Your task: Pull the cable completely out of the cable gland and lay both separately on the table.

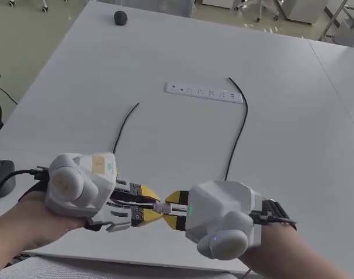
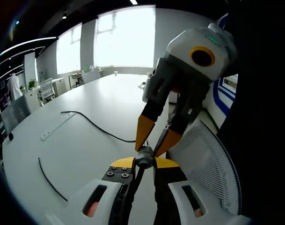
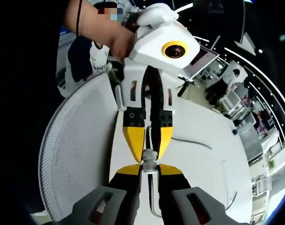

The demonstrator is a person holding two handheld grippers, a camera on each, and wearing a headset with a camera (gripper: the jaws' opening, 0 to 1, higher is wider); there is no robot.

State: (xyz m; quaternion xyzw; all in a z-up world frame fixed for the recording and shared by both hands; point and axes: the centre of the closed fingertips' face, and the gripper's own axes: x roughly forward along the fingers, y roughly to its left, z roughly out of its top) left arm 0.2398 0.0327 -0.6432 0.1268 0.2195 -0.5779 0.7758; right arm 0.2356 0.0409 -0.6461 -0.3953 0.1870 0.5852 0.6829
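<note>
1. I hold two grippers tip to tip over the near edge of the white tabletop (image 1: pixel 182 151). My left gripper (image 1: pixel 149 205) and my right gripper (image 1: pixel 177 209) point at each other.
2. One cable gland (image 1: pixel 161 206), small and pale, sits right between the two pairs of yellow tips, in the air rather than lying on the tabletop.
3. My right gripper is pinching the cable gland. In the left gripper view its two yellow tips close in on the gland from above.
4. My left gripper is pressed together on one thin black cable (image 2: pixel 136 183), just behind the gland. The cable runs back between that gripper's jaws and still enters the gland.
5. Well beyond both grippers one white power strip (image 1: pixel 204 92) lies flat on the tabletop.
6. Two more black leads lie on the tabletop between the grippers and the strip. A short black cable (image 1: pixel 125 124) lies ahead of my left gripper, and a long black cable (image 1: pixel 241 125) ahead of my right one. The long cable's far end lies just beside the strip's end.
7. One dark round object (image 1: pixel 120 18) sits far beyond my left gripper, at the far edge.
8. One white mesh chair back (image 2: pixel 203 159) stands just behind my right gripper.
</note>
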